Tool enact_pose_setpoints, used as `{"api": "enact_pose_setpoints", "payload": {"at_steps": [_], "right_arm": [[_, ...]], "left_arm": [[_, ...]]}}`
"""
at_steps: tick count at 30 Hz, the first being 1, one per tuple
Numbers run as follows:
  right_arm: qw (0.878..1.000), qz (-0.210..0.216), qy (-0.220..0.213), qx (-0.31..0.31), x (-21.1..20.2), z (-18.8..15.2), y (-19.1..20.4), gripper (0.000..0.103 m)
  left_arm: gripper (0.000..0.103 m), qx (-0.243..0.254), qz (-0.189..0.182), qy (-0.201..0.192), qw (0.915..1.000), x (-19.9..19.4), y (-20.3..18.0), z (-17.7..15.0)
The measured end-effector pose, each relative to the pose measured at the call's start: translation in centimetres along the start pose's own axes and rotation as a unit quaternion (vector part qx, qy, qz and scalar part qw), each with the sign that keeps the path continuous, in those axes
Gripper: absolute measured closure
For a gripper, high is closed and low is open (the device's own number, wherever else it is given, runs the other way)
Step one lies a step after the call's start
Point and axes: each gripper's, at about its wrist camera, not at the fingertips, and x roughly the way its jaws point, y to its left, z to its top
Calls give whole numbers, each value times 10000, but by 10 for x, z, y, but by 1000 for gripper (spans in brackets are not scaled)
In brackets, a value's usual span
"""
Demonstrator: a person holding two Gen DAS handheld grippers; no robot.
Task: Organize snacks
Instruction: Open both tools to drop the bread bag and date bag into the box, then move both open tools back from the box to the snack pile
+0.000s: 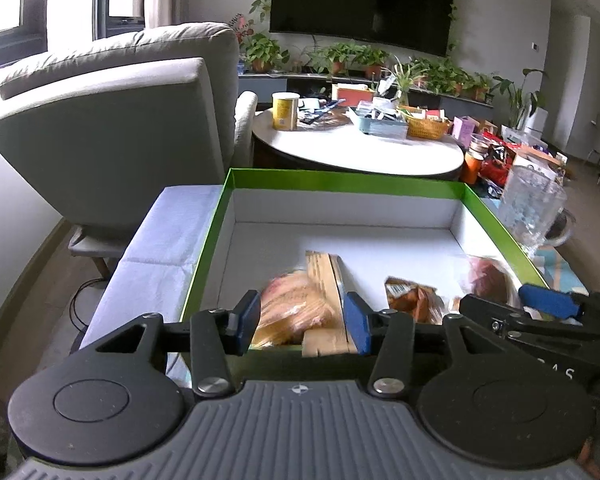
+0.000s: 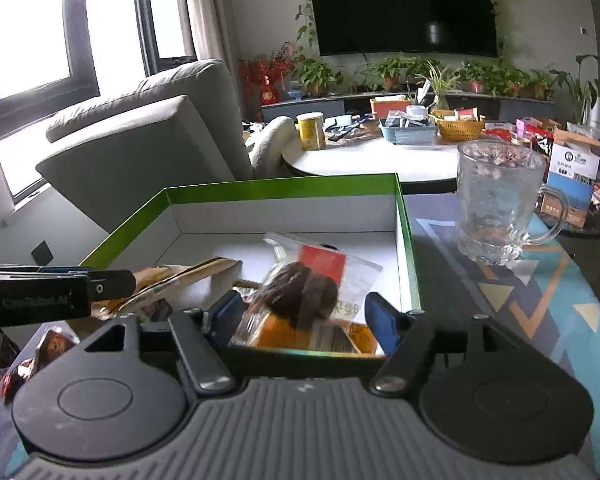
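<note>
While both grippers hang over the near rim of the green-edged white box (image 1: 220, 216), the left gripper (image 1: 303, 322) brackets a clear pack of yellowish bread (image 1: 296, 312), pads apparently not pressing. The right gripper (image 2: 306, 316) flanks a clear bag of dark brown snack (image 2: 300, 296); whether it grips, I cannot tell.

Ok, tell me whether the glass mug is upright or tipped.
Upright: the glass mug stands on its base on the patterned cloth, rim up, beside the green box.
</note>
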Motion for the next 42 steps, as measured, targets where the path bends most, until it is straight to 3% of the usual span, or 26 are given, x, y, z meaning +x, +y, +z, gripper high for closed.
{"api": "enact_pose_setpoints", "payload": {"at_steps": [14, 18, 30, 35, 42], "right_arm": [[9996, 78, -129, -230, -47, -14, 9, 48], [9995, 29, -158, -271, -56, -18, 11, 48], [9991, -202, -50, -369, -79, -40, 7, 48], [9991, -307, 36, -290, -87, -51, 0, 48], [9987, -423, 150, -231, -92, -63, -12, 48]], "left_arm": [[59, -281, 224, -193, 9992, -65, 35, -27], [59, -282, 6, -34, 9996, -83, 41, -45], [58, 261, -862, 401, 9951, -116, 27, -103], [54, 951, -1456, 480, 9836, -129, 10, -122], [53, 1650, -1445, 534, 9742, -120, -8, -133]]}}
